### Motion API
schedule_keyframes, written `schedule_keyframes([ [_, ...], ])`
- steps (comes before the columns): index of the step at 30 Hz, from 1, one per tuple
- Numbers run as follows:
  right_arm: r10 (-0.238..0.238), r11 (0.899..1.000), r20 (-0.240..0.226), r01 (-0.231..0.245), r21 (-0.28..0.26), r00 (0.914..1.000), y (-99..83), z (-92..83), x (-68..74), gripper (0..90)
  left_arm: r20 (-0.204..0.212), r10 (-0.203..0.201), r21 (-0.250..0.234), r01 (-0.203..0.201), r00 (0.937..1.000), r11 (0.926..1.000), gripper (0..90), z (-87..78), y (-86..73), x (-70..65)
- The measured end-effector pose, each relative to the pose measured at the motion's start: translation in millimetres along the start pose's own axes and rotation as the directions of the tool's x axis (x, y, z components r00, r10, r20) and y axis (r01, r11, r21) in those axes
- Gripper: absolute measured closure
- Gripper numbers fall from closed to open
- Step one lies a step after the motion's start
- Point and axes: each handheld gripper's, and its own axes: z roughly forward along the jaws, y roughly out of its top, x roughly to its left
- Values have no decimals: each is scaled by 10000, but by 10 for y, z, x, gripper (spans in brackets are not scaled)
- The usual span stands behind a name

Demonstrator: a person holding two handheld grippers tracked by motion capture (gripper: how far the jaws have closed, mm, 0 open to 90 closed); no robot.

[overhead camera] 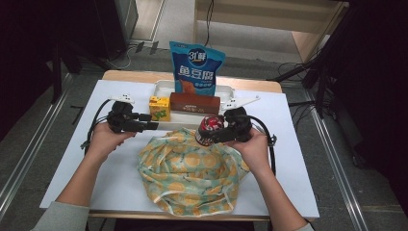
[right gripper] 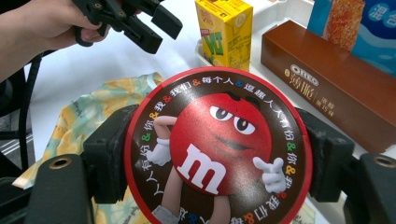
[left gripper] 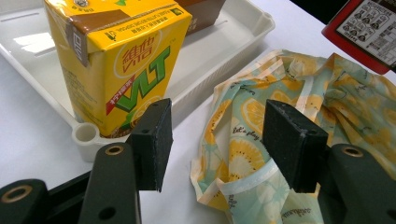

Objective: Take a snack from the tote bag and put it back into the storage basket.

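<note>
My right gripper (overhead camera: 208,133) is shut on a round red M&M's tin (right gripper: 217,149), its pads pressed on the tin's two sides. The tin (overhead camera: 210,128) hangs over the far edge of a lemon-print cloth bag (overhead camera: 190,168) that lies crumpled on the table. My left gripper (overhead camera: 152,121) stands open with nothing between its jaws, level, just left of a yellow drink carton (overhead camera: 159,108). In the left gripper view its jaws (left gripper: 215,137) frame the carton (left gripper: 119,58) and the bag's corner (left gripper: 280,140). The left gripper (right gripper: 147,25) also appears at the top of the right gripper view.
A white tray (overhead camera: 163,89) at the back of the table holds the carton, a brown Oreo box (overhead camera: 195,103) and a standing blue snack bag (overhead camera: 196,68). The white board (overhead camera: 115,168) covers the table; wooden edge and cables lie beyond it.
</note>
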Motion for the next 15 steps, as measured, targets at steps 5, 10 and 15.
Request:
schedule_keyframes([
  [5, -86, 10000, 71, 86, -9, 9999, 55, 25, -10, 249, 27, -23, -45, 23, 10000, 10000, 432, -6, -1, 2],
  [10, -47, 10000, 85, 48, -56, 10000, 104, 38, -34, 249, 23, -23, -51, 24, 10000, 10000, 432, -5, -1, 1],
  [15, -99, 9999, 70, 100, -83, 9999, 150, 62, -76, 249, 25, -33, -81, 33, 10000, 10000, 432, -6, -2, 2],
])
